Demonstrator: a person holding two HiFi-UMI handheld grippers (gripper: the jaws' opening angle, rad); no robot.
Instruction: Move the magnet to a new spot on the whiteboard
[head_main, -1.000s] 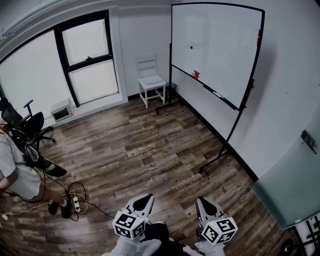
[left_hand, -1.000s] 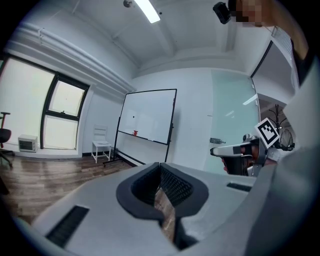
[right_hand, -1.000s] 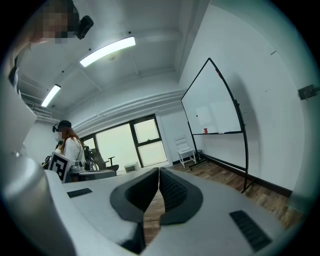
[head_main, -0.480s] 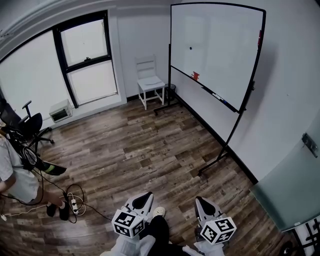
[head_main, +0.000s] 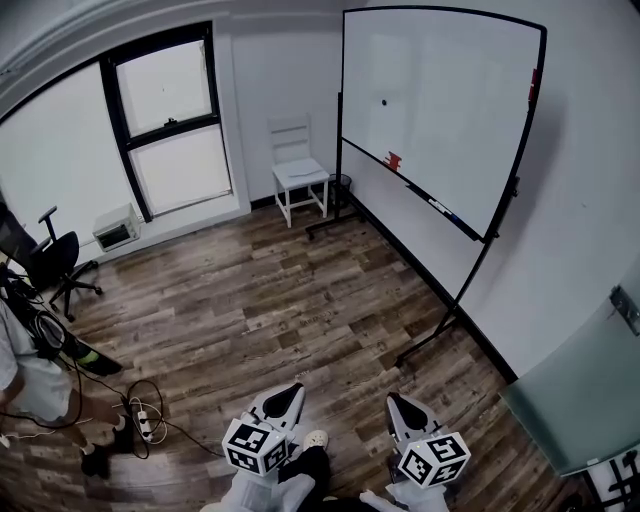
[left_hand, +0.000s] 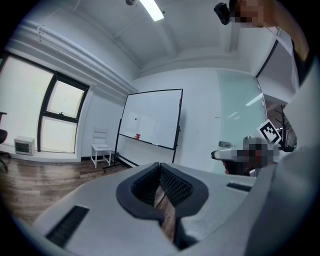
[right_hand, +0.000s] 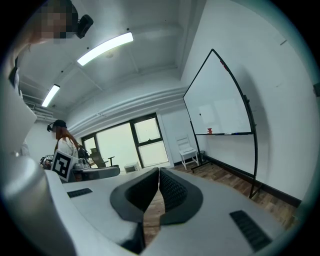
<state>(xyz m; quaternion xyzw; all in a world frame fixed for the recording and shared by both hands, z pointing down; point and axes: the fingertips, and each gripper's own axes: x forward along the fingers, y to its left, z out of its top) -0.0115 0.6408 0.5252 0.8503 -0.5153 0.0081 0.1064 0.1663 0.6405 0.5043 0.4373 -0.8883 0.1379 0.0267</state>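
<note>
A wheeled whiteboard (head_main: 440, 100) stands far ahead along the right wall. On its left half sits a small dark round magnet (head_main: 384, 101). A red object (head_main: 394, 160) rests at the board's tray. Both grippers are low at the near edge, far from the board, and nothing is between their jaws. My left gripper (head_main: 294, 390) is shut, and so is my right gripper (head_main: 392, 400). The left gripper view shows its closed jaws (left_hand: 160, 167) with the whiteboard (left_hand: 150, 117) and magnet (left_hand: 135, 119) beyond. The right gripper view shows the closed jaws (right_hand: 159, 174), the whiteboard (right_hand: 222, 107) and the magnet (right_hand: 200, 114).
A white chair (head_main: 298, 170) stands by the board's left end, under a dark-framed window (head_main: 170, 110). An office chair (head_main: 55, 262), a person (head_main: 25, 375) and floor cables with a power strip (head_main: 145, 425) are at the left. A frosted glass panel (head_main: 585, 400) is at the right.
Both grippers and the view have moved forward over the wooden floor toward the whiteboard, which looks slightly larger. The person at the left has slid toward the picture's edge. Jaws stayed shut.
</note>
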